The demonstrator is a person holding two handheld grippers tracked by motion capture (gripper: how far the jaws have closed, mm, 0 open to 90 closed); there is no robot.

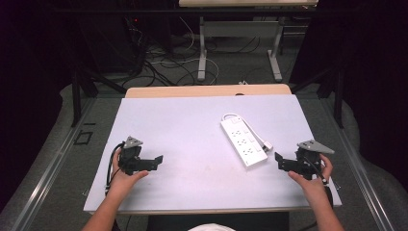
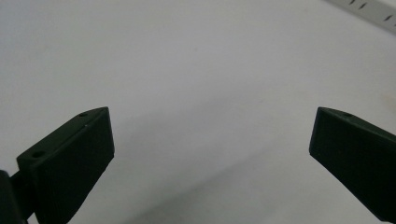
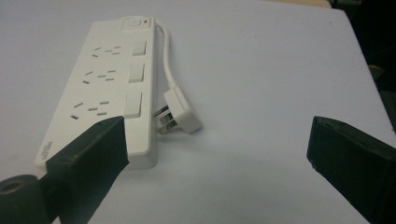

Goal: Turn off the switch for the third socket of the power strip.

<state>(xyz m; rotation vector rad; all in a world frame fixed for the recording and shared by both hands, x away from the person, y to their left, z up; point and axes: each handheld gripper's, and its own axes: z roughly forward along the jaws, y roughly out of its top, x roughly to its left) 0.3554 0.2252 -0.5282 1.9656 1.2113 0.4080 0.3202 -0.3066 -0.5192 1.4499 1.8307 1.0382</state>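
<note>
In the high view, you are holding the left gripper (image 1: 156, 160) over the lower left of the white table (image 1: 192, 120), with your left hand (image 1: 124, 179) wrapping its body from below. Your right hand (image 1: 313, 179) is holding the right gripper (image 1: 279, 161) at the lower right. Both grippers are pointing inward toward the middle of the frame. The white power strip (image 1: 243, 140) is lying flat right of centre, angled from upper left to lower right, near the right gripper, with its plug (image 1: 267, 145) resting just beside its right edge.

In the left gripper view, your jaws are standing wide apart and released, with nothing between them. A corner of the power strip (image 2: 369, 9) is peeking in at the upper right.

In the right gripper view, your jaws are also spread wide and gripping nothing. The power strip (image 3: 105, 88) is lying in the upper left, its near end partly covered by the left jaw. Its cord (image 3: 166, 51) is curving down to the plug (image 3: 180, 113), which is lying just beside the strip near the centre of the frame, prongs toward it.
</note>
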